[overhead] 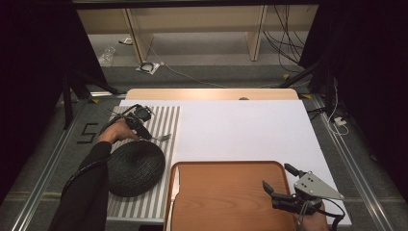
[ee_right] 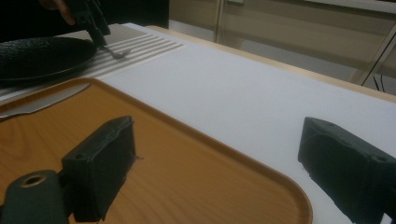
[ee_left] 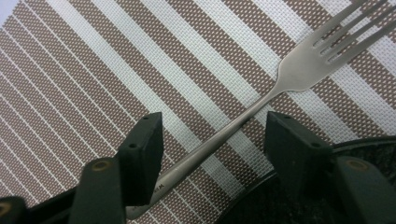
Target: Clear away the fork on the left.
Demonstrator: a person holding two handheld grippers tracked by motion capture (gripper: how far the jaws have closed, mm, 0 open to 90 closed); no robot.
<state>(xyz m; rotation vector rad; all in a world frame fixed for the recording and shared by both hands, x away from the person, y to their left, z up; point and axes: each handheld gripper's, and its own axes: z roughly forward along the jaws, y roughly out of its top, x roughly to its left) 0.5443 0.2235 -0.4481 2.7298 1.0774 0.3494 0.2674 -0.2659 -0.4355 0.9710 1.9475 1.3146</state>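
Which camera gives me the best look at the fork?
The left gripper view: the fork lies large on the striped placemat, handle between the open jaws. In the high view and right gripper view it is small, beside the black plate.

From above we look forward and down over the whole desk (overhead: 240,125). Our left tool's camera hangs close over the striped mat (ee_left: 93,70); our right one looks low across the tray (ee_right: 187,186) toward that mat.
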